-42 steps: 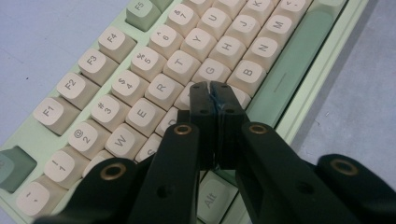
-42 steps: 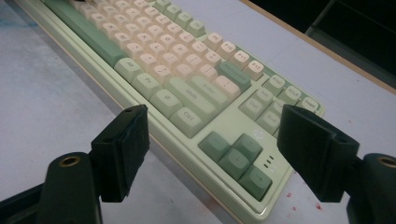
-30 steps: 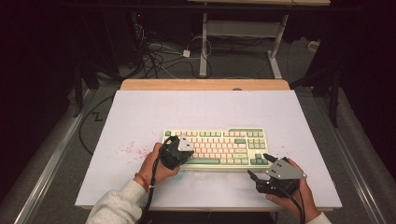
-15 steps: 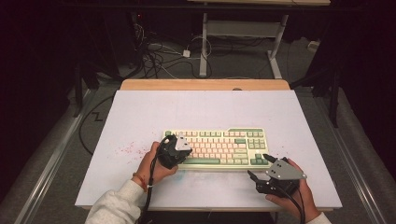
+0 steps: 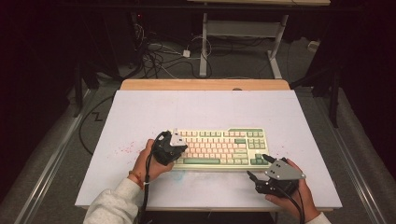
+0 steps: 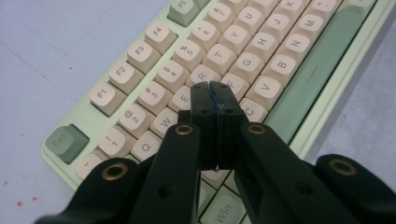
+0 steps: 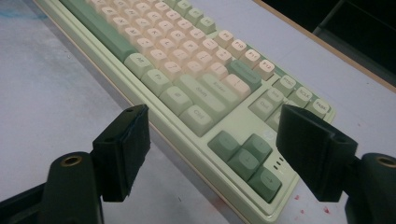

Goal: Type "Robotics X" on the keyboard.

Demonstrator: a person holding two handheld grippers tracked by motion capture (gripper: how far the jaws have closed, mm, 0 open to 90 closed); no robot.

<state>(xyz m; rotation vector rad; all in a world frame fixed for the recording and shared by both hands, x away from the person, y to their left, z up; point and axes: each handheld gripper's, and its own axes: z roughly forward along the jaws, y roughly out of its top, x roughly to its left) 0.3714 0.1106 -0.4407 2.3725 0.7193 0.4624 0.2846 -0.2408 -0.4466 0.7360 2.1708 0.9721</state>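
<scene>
White tabletop (image 5: pixel 140 112), cream-and-green keyboard (image 5: pixel 219 144) lying flat near its front edge, left gripper (image 6: pixel 215 100) jaws pressed together over the letter keys at the keyboard's left end, right gripper (image 7: pixel 212 154) jaws wide apart, empty, beside the arrow keys (image 7: pixel 245 158).
</scene>
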